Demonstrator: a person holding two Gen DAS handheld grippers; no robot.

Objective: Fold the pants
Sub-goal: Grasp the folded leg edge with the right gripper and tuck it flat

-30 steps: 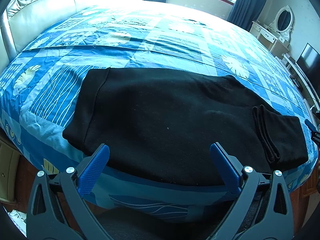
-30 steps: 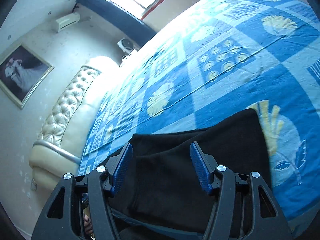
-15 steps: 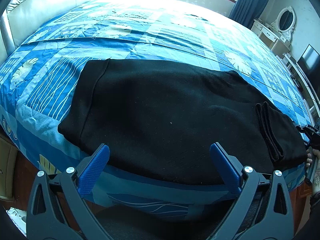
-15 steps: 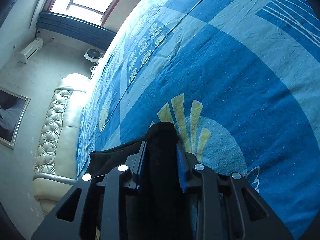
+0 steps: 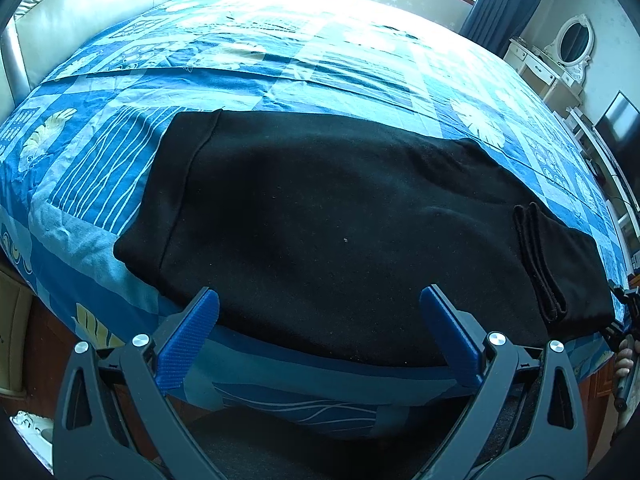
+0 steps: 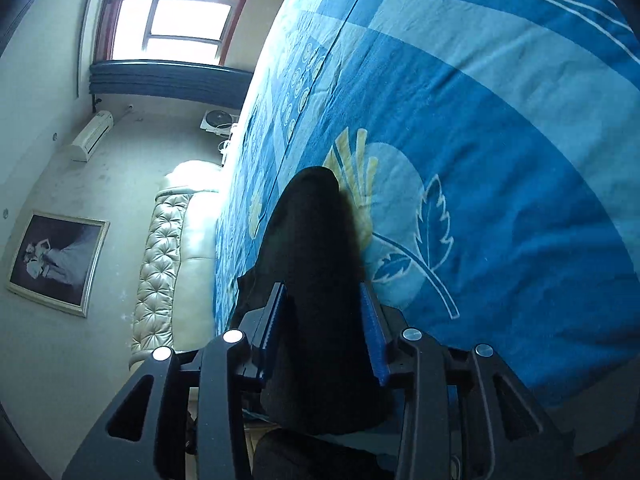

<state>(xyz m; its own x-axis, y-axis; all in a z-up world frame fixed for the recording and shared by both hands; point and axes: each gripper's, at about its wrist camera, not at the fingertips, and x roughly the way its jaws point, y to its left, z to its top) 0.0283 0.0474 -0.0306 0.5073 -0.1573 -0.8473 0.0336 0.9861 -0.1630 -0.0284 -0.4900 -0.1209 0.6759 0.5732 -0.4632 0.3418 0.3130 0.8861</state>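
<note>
Black pants [image 5: 320, 216] lie flat along bed [image 5: 248, 80] edge. Right gripper [image 6: 325, 332] clenched on bunched leg end; left gripper [image 5: 320, 344] spread wide, empty. Pin waistband side, carry leg end across low, keep edges aligned.

Left gripper [image 5: 319, 330] is held wide open, blue pads [image 5: 188, 338] spread toward 10 and 2 o'clock, nothing gripped between them, pointed at 12 o'clock. Right gripper [image 6: 323, 334] is clamped tight on a black fabric fold, jaws nearly together, rolled strongly sideways. In the left wrist view, the right gripper is glimpsed at 4 o'clock with fingers of the holding hand [image 5: 624, 360] partly seen.
</note>
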